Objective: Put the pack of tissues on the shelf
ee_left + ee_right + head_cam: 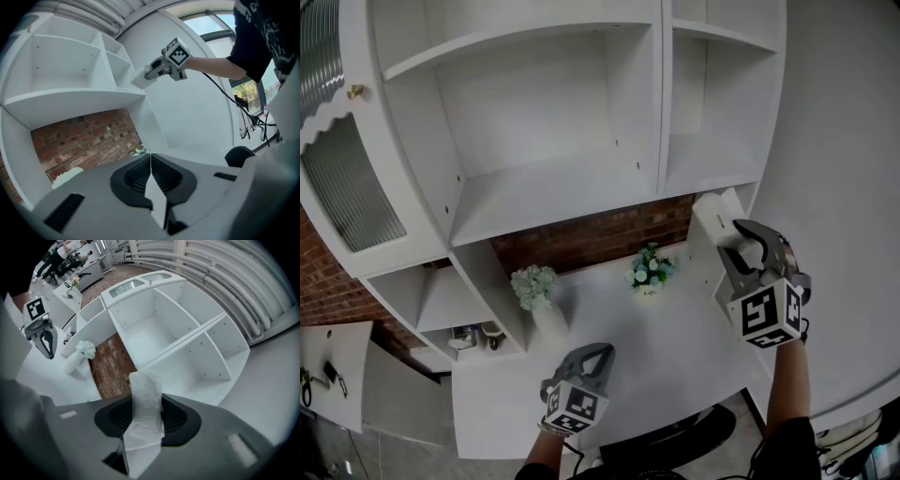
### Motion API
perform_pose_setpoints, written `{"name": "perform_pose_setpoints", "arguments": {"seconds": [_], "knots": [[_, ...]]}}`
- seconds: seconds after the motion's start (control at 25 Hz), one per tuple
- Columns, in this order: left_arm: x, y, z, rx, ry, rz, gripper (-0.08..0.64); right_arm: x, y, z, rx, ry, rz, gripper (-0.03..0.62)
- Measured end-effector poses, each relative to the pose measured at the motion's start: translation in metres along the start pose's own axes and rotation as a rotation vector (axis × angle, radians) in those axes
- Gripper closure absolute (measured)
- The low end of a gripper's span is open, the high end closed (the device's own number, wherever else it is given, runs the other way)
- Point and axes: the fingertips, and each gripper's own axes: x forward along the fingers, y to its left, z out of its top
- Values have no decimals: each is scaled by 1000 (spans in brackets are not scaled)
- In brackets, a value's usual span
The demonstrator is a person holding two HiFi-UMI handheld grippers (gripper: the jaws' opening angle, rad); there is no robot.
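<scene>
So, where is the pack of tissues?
Head view, right side: the pack of tissues is clamped in the right gripper, near the shelf, lower right compartment.

White shelf (544, 192), evenly lit. Under it, brick wall (581, 239) and white counter (675, 347). At shelf's left, ribbed-glass door (352, 197).

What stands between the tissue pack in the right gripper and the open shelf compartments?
Nothing visible. The pack of tissues, held by the right gripper, faces bare shelf compartments; the flowers sit lower, on the tabletop.
</scene>
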Motion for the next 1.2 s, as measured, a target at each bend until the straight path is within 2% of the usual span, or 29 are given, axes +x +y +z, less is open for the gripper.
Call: {"name": "perform_pose_setpoints", "arguments": {"seconds": [0.16, 0.32, 0.76, 1.2], "knots": [[4, 1, -6, -7, 21, 14, 548, 19, -32, 15, -17, -26, -9, 442], [5, 6, -8, -18, 30, 34, 548, 37, -47, 20, -53, -29, 3, 442], [9, 15, -22, -62, 71, 74, 548, 89, -61, 22, -128, -9, 85, 442], [14, 19, -38, -88, 123, 95, 548, 128, -63, 22, -141, -15, 157, 439]]}}
